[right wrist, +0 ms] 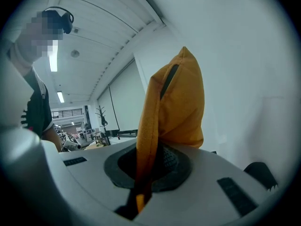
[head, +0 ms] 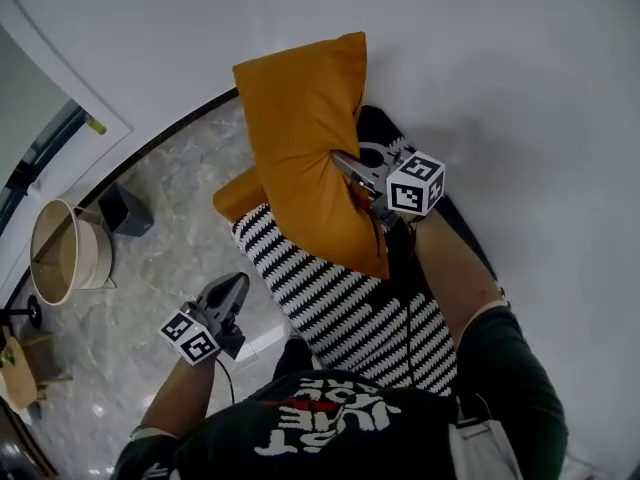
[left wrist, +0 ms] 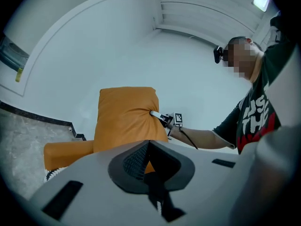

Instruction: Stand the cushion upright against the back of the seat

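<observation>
An orange cushion (head: 305, 138) hangs upright in the air in front of the white wall, above a black-and-white striped seat (head: 340, 303). My right gripper (head: 347, 166) is shut on the cushion's right edge; in the right gripper view the orange fabric (right wrist: 171, 107) runs down between the jaws (right wrist: 140, 182). The left gripper view shows the cushion (left wrist: 124, 117) face on, with the right gripper (left wrist: 161, 118) pinching its side. My left gripper (head: 232, 288) is low at the left, apart from the cushion, jaws together (left wrist: 149, 166) with nothing in them. A second orange cushion (head: 238, 194) lies behind the seat's far end.
A black part of the seat (head: 378, 126) shows against the wall behind the cushion. On the marble floor (head: 170, 238) at the left stand a round beige tub (head: 62, 253) and a small dark box (head: 126, 209). The white wall (head: 520, 88) closes off the right.
</observation>
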Demonstrator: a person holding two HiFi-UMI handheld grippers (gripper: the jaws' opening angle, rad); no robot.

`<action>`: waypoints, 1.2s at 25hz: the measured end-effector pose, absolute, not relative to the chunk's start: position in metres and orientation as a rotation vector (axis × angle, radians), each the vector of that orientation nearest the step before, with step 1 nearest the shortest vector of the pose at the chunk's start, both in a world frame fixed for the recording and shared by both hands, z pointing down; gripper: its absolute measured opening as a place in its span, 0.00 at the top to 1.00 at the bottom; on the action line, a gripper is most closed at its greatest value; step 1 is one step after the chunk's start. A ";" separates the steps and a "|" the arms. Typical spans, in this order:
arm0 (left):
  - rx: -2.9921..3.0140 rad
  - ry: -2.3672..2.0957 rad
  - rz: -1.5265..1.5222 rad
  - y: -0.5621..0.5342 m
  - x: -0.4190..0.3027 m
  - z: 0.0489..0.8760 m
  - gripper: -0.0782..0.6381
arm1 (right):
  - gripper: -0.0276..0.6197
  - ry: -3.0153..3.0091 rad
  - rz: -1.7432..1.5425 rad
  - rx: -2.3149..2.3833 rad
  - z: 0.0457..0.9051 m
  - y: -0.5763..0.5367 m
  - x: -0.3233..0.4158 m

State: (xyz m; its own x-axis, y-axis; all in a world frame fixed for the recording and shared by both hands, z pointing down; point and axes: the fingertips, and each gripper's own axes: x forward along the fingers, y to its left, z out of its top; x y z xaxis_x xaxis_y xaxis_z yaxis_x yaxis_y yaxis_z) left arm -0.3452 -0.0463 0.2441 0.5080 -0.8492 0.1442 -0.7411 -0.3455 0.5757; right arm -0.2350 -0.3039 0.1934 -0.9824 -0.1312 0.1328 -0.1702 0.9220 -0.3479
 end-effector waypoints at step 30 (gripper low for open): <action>1.917 -1.218 -0.145 -0.079 -0.359 0.348 0.88 | 0.72 -2.089 0.724 1.225 0.529 -0.466 -0.043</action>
State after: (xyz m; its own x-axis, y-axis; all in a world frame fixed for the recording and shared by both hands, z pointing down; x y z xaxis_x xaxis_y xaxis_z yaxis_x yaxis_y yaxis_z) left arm -0.3591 -0.0789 0.3476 0.5216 -0.7912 0.3192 -0.6944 -0.1763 0.6977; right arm -0.0435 -0.4655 0.5287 -0.3904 -0.5628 0.7286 -0.8930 0.4238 -0.1512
